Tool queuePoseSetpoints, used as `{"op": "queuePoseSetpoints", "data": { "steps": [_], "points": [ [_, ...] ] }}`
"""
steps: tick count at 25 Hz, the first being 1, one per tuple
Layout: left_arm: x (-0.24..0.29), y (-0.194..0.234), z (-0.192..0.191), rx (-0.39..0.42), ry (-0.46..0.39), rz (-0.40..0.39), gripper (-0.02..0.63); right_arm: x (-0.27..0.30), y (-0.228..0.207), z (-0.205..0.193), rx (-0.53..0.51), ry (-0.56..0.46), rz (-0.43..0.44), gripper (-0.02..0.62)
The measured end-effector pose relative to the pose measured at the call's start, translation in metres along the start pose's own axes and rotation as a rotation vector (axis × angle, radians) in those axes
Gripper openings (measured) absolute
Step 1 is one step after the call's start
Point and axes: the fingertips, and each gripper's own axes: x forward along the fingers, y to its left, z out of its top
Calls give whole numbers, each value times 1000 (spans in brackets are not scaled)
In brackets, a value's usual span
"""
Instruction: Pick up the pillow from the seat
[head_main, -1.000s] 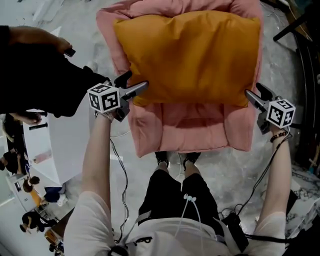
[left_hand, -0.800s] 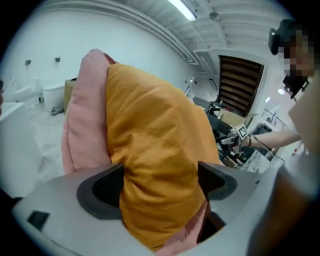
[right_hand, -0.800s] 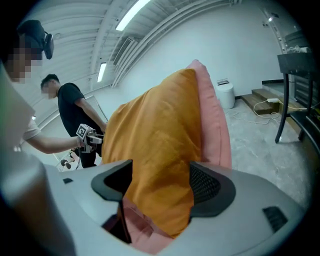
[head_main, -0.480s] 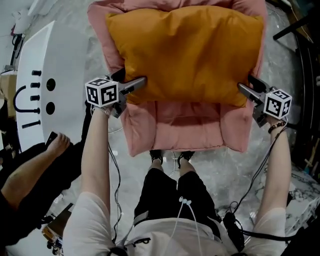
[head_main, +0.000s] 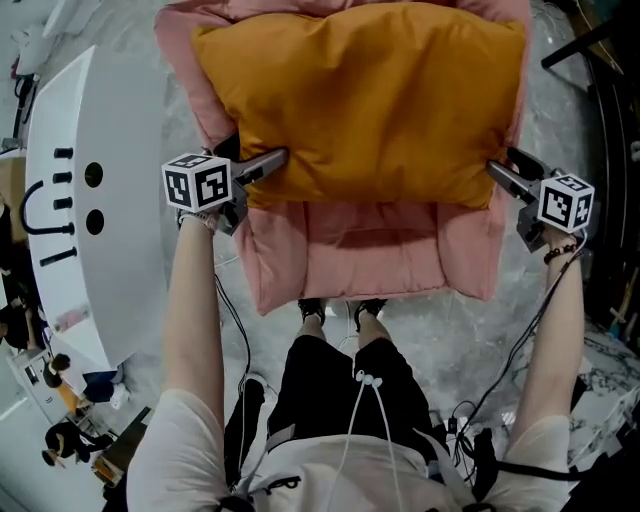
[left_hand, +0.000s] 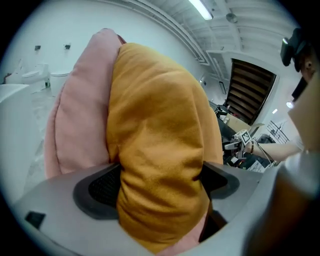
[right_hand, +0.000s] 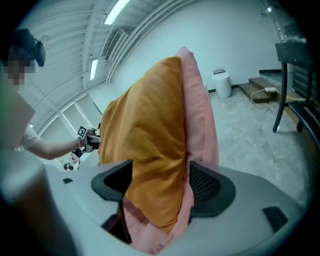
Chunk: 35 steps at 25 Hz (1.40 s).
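Orange pillow lies on the pink armchair as the left gripper, jaws opening, straddles the pillow's left corner, while the right gripper, jaws wide apart, straddles its right corner and the chair's padding.

Seen from above: the head camera looks steeply down past the person's legs onto the pink seat and its orange pillow. It takes in the left gripper at the pillow's left edge and the right gripper at its right. The left gripper view sits hard against the pillow's left end, jaws opening with the fabric between them, and faces right across the seat to the far right gripper. The right gripper view, equally close at the right end, faces left toward the far left gripper. All three views share pillow and seat.
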Motion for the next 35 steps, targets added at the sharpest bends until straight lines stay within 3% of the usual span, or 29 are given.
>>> {"op": "queuePoseSetpoints", "data": {
  "steps": [6, 9, 13, 15, 18, 21, 27, 35],
  "points": [
    [9, -8, 2, -33, -37, -86, 489, 33, 15, -3, 26, -7, 105, 341],
    [12, -11, 0, -17, -40, -126, 489, 54, 13, -1, 39, -26, 82, 342],
    [39, -6, -8, 46, -16, -24, 489, 80, 8, -7, 1, 12, -21, 335],
    [43, -5, -10, 70, -18, 25, 426, 79, 12, -10, -27, 19, -59, 204],
    [27, -12, -6, 100, -46, 21, 313, 59, 25, -6, -71, 8, -76, 100],
    [-1, -28, 2, 95, -99, -27, 244, 32, 50, 5, -97, -23, -69, 69],
    [-74, -77, 37, 37, -241, -92, 224, -43, 114, 41, -124, -144, -54, 67],
    [-189, -150, 103, 149, -440, -112, 215, -148, 220, 103, -238, -354, -67, 67]
  ]
}}
